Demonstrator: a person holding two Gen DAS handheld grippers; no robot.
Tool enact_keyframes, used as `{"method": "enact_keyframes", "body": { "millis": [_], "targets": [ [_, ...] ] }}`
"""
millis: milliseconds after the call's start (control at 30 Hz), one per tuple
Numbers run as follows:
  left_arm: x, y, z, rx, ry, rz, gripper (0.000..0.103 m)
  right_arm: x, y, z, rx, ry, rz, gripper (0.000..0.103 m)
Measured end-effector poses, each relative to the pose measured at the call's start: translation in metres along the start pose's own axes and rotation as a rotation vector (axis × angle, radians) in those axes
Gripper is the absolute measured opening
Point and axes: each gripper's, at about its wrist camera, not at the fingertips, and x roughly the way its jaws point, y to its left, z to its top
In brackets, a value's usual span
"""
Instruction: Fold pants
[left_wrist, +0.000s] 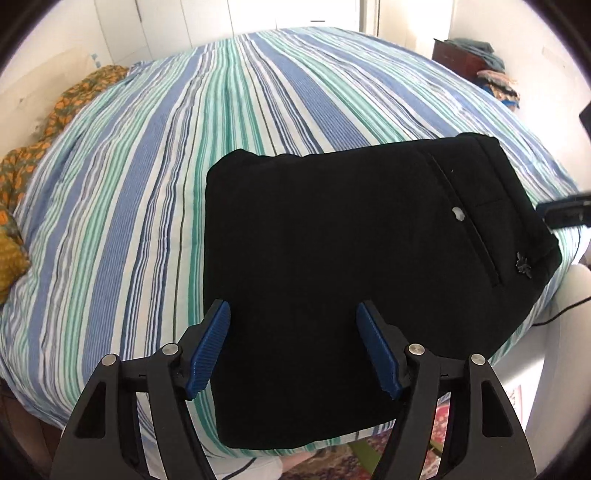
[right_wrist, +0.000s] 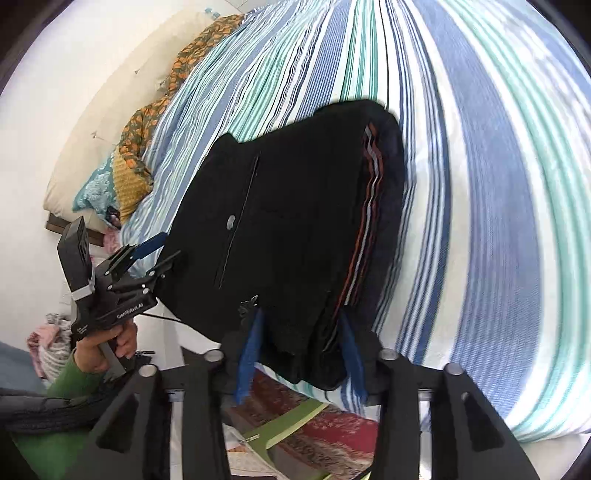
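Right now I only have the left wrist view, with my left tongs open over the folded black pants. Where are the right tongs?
Observer: The right tongs straddle the near corner of the pants; blur hides whether they pinch it.
Operator: Anything on the fold's side edge?
Observer: Yes, a red and white striped band runs along the stacked layers there.
Operator: What holds my left tongs?
Observer: A hand in a green sleeve grips the left tongs beside the pants' left edge.
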Motion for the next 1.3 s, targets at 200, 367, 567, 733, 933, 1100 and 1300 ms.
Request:
{"method": "enact_keyframes", "body": {
  "millis": [200, 367, 567, 733, 933, 1100, 1300],
  "targets": [
    [0.002, 0.0, 0.001, -0.005, 0.012, 0.02, 0.072, -0.043, 0.043, 0.053, -0.188, -0.2, -0.041, 0.049],
    [0.002, -0.002, 0.001, -0.002, 0.008, 0.021, 0.072, 0.021, 0.031, 0.077, -0.149, -0.179, -0.016, 0.046],
    [0.005, -0.002, 0.003, -0.002, 0.01, 0.026, 0.073, 0.051, 0.003, 0.066, -0.077, -0.11, -0.11, 0.037],
    [0.003, 0.0, 0.001, -0.017, 0.01, 0.017, 0.074, 0.001, 0.027, 0.03, -0.149, -0.178, -0.125, 0.037],
    [0.006, -0.002, -0.005, -0.026, 0.002, 0.013, 0.079, -0.029, 0.053, -0.036, -0.205, -0.23, -0.071, 0.037],
    [0.01, -0.008, -0.012, -0.014, -0.01, 0.03, 0.085, 0.003, 0.035, -0.06, -0.127, -0.208, -0.123, 0.038],
    [0.003, 0.007, -0.013, -0.088, -0.023, -0.028, 0.087, 0.002, 0.029, -0.063, -0.096, -0.258, -0.117, 0.038]
  ]
}}
